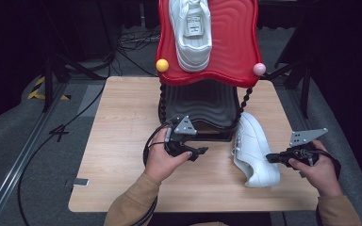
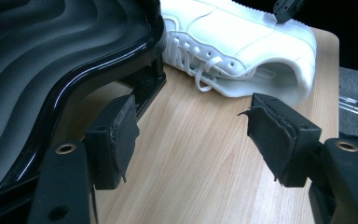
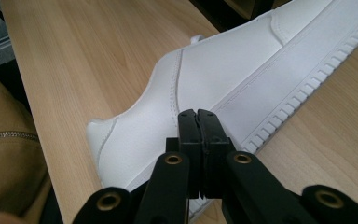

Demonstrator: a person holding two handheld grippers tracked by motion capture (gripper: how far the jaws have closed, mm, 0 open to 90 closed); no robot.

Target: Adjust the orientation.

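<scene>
On the light wooden bench (image 1: 122,141), the white leather low-top sneaker (image 1: 254,150) lies on its side, just right of the black lower tier of the wavy shoe rack (image 1: 202,108). Its mate, a second white sneaker (image 1: 191,33), already sits on the rack's red upper tier (image 1: 235,42), so I judge the job half done. My right tool (image 1: 271,158) is clenched with nothing between its jaws, its tips against the sneaker's side near the heel. My left tool (image 1: 201,151) is released, jaws wide apart, hovering over bare bench near the rack's base and aimed at the sneaker's opening. Remaining, as I judge it: grasp the sneaker, lift it, and seat it on the rack.
</scene>
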